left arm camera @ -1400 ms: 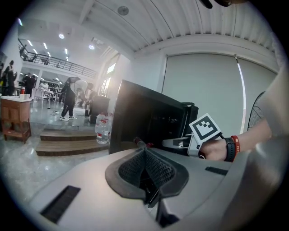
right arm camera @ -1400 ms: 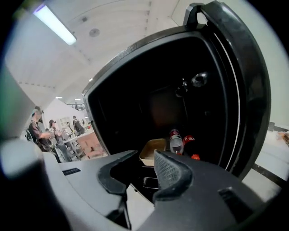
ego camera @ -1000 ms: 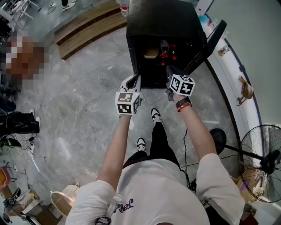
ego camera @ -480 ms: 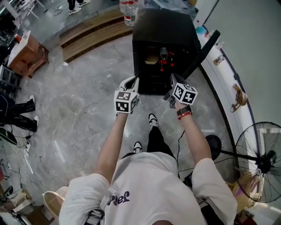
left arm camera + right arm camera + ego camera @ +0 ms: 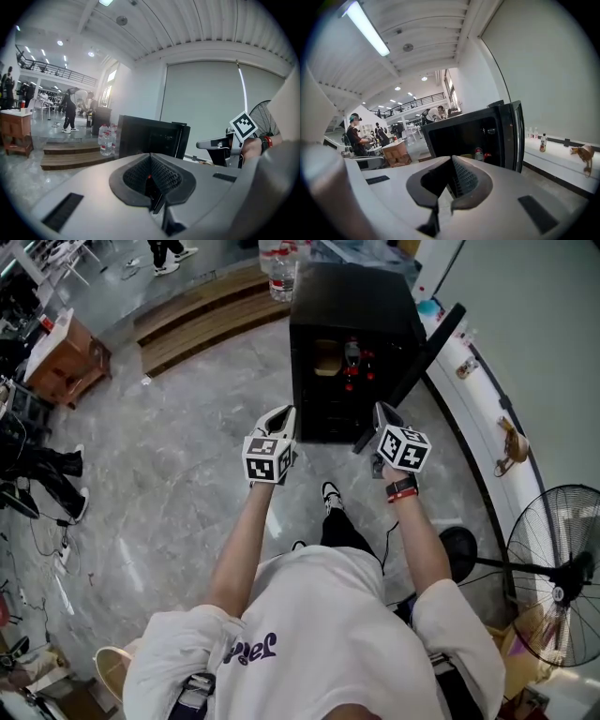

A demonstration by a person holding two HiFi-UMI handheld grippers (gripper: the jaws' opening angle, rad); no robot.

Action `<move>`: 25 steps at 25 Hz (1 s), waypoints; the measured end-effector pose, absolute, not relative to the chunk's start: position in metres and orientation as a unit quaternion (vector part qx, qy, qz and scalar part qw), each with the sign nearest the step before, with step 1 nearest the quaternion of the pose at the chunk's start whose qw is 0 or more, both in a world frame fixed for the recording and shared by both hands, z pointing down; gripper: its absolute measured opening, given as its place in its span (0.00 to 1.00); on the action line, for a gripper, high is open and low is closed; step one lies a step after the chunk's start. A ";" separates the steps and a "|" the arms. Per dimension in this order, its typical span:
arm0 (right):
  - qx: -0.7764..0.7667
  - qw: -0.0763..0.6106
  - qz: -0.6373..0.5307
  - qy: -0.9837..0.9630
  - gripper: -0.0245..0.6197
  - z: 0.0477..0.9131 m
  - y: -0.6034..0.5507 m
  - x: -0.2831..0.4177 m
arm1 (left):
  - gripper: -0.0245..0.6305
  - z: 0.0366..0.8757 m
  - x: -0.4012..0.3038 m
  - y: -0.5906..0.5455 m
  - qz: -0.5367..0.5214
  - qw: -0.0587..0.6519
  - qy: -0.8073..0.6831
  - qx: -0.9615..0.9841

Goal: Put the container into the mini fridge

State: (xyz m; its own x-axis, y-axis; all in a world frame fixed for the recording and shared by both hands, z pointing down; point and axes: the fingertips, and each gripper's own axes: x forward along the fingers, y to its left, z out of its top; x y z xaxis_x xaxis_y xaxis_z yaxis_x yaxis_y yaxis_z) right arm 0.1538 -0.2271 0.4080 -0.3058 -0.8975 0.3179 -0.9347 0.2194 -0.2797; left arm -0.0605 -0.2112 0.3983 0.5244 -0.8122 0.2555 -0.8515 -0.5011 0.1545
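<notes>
Container, tan and low, sits inside the mini fridge on its upper shelf, at the left of the opening, with red cans just beside it toward the fridge's right. As I judge it, the placing itself is done.

My left gripper is clenched on nothing. Its own view shows the pads pressed together, with only the fridge beyond them. My right gripper has just been closing its jaws, and they now meet with nothing between them. Both grippers hover in front of the fridge and apart from it. The left is before the fridge's left front corner and the right before its right one.

What the next move turns on is the door. It hangs from the fridge's right side and stands swung wide. Its tall face is nearly edge-on to my right gripper, whose view has it upright at the right of the open cavity. So the door lies ahead and a little to the right of that gripper, and well across from the left one. I judge the right hand the nearer one to push it shut, pressing on the door's outer face toward the fridge's left.
</notes>
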 end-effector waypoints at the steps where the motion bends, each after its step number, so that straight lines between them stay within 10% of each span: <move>1: 0.588 0.043 0.216 -0.779 0.06 0.409 -0.221 0.152 | 0.07 0.399 -0.062 -0.206 0.076 0.131 -0.481 0.863; 25: 0.602 0.067 0.211 -0.767 0.06 0.405 -0.133 0.138 | 0.07 0.410 -0.077 -0.140 0.092 0.137 -0.494 0.854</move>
